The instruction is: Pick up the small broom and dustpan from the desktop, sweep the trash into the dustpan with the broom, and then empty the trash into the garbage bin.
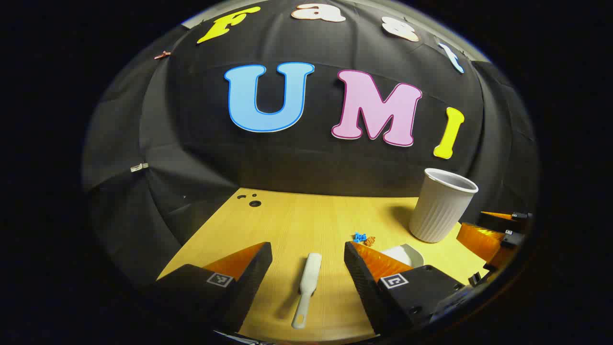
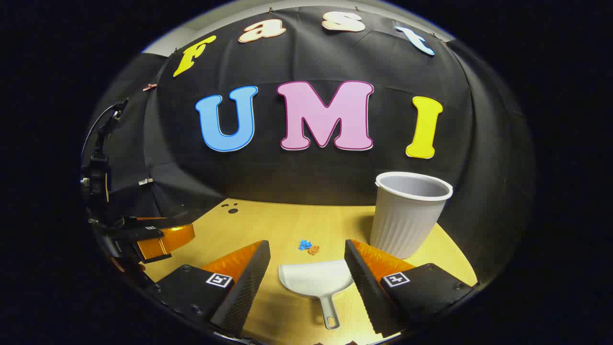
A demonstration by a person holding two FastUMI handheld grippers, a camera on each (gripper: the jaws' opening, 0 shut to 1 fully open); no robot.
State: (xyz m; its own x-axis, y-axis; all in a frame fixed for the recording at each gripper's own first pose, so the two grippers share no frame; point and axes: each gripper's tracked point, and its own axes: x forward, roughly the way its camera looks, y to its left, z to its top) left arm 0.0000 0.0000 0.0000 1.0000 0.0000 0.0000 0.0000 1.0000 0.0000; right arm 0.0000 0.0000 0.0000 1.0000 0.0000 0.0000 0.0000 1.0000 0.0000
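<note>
Left tongs [image 1: 308,256] stand wide and empty above the counter [image 1: 287,225], with the broom [image 1: 306,290] lying between the fingers, untouched. Right tongs [image 2: 307,256] are also wide and empty, the dustpan [image 2: 317,282] lying flat between them, handle near. Both tools are smooth white plastic. Blue and orange trash [image 2: 309,247] sits just beyond the pan. The ribbed white bin [image 2: 407,213] stands far right. The counter is pale wood grain.
</note>
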